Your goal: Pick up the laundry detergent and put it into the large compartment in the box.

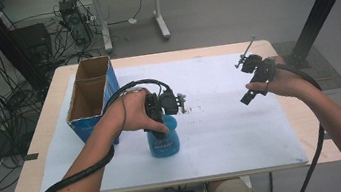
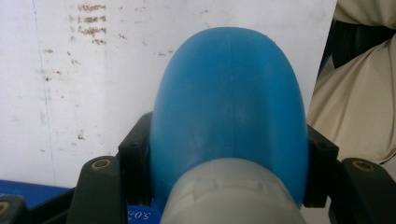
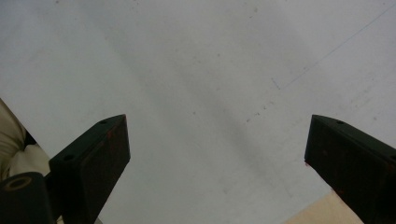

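Note:
A blue plastic bottle (image 1: 165, 142) with a pale grey cap stands upright on the white sheet near the table's front. My left gripper (image 1: 158, 126) comes down on it from above and is shut on its upper part. In the left gripper view the blue bottle (image 2: 229, 107) bulges between the two black jaws, which press on both its sides. My right gripper (image 1: 251, 92) hangs in the air over the right half of the sheet. In the right gripper view its fingertips (image 3: 95, 154) stand wide apart with only white sheet between them; the right gripper (image 3: 215, 163) is open.
An open cardboard box (image 1: 90, 94) with blue sides stands at the table's left, close to the left forearm. The white sheet (image 1: 223, 129) covers most of the wooden table (image 1: 318, 153). Cables, a table leg and a black stand sit on the floor beyond.

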A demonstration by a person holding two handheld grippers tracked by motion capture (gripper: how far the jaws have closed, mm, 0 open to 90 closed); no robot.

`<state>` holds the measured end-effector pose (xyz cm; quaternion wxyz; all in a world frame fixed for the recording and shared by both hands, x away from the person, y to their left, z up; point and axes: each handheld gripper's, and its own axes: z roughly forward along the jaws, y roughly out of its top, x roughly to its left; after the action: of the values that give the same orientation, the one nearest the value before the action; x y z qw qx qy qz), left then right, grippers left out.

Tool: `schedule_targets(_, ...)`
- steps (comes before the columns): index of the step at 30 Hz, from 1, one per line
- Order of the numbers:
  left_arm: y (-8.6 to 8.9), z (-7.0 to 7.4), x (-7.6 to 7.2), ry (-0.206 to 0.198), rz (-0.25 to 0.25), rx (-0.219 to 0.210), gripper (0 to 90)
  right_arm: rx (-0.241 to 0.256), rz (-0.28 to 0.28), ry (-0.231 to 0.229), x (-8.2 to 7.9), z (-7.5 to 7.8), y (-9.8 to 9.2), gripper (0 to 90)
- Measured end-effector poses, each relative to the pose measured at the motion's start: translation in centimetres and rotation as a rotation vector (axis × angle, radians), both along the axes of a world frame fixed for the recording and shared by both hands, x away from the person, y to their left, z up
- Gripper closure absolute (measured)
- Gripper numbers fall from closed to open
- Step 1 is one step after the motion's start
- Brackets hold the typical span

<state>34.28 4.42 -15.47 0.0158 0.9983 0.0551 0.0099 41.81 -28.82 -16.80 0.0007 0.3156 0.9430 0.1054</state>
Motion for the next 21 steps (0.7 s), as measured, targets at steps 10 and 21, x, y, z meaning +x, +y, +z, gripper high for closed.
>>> schedule_targets(10,0.21,-0.01,-0.06,-0.001,0.0,-0.008,37.6,0.001,0.003,-0.001,0.01,-0.06,0.11,6.9)
schedule_targets(21,0.28,-0.03,-0.05,-0.001,0.0,-0.013,37.6,0.005,0.003,-0.002,0.01,-0.2,0.17,6.9)
